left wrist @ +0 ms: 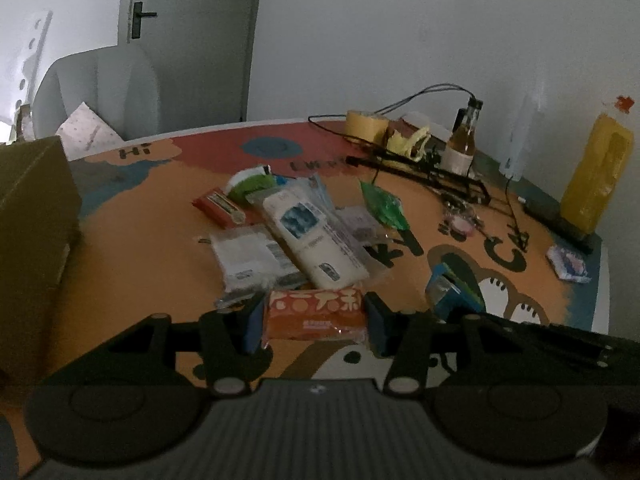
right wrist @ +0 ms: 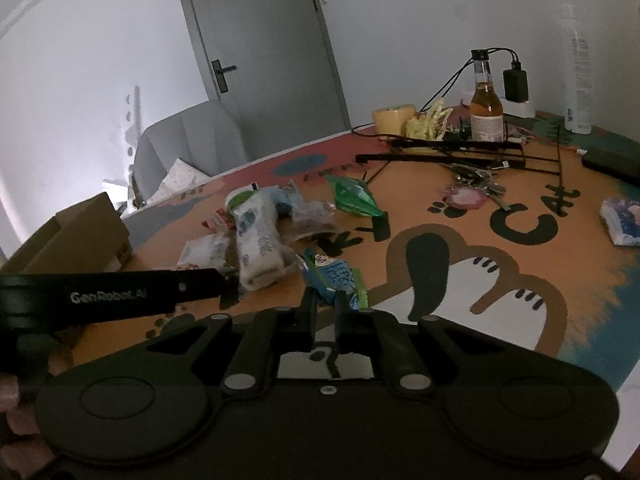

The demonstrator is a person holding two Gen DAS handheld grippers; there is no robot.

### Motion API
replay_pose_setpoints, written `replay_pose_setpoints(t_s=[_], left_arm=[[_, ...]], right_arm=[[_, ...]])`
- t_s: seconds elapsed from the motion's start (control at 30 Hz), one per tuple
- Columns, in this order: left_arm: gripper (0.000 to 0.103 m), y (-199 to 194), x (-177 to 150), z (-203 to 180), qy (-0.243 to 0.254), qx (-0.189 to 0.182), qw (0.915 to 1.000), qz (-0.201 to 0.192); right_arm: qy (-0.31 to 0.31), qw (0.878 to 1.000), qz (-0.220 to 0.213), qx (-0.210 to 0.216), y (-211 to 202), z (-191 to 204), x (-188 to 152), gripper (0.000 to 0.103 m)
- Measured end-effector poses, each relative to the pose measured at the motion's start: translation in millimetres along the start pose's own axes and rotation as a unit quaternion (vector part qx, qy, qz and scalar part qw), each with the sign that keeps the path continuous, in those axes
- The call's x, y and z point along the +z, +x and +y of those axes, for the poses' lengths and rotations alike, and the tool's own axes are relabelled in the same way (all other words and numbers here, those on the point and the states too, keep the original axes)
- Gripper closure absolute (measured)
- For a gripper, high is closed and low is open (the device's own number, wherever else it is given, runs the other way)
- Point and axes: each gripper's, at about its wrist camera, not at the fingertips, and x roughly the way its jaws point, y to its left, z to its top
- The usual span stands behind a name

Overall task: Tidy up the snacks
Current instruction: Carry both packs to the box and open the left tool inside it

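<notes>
My left gripper (left wrist: 316,320) is shut on an orange snack packet (left wrist: 316,312), which its blue pads hold by the two ends just above the table. Beyond it lies a pile of snacks: a long white packet (left wrist: 312,236), a flat white packet (left wrist: 248,260), a red bar (left wrist: 220,208) and a green packet (left wrist: 384,204). My right gripper (right wrist: 324,304) is shut on the near edge of a blue-and-green snack packet (right wrist: 336,276); the same packet (left wrist: 452,288) shows at the right of the left wrist view. The pile (right wrist: 256,240) lies to its left.
A cardboard box (left wrist: 36,208) stands at the table's left edge. At the back are a tape roll (left wrist: 364,126), a glass bottle (right wrist: 486,104), cables, black rods (right wrist: 460,152) and keys (right wrist: 468,196). A yellow bottle (left wrist: 596,176) and a small packet (left wrist: 568,264) are at the right.
</notes>
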Motion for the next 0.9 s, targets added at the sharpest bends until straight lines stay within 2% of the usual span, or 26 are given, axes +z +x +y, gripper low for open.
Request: replay_pose_setpoints(t_s=[0.37,0.9], left_arm=[[0.052,-29,7,28,-0.026,0.000,0.9993,-0.027],[0.053,-70,32,78,-0.045,0.004,0.9965,-0.071]], right_arm=[[0.014,0.999,-0.015,0.027,-11,15,8,0.099],[-0.014,0.998,-0.047,0.040,-11,79,35,0.099]])
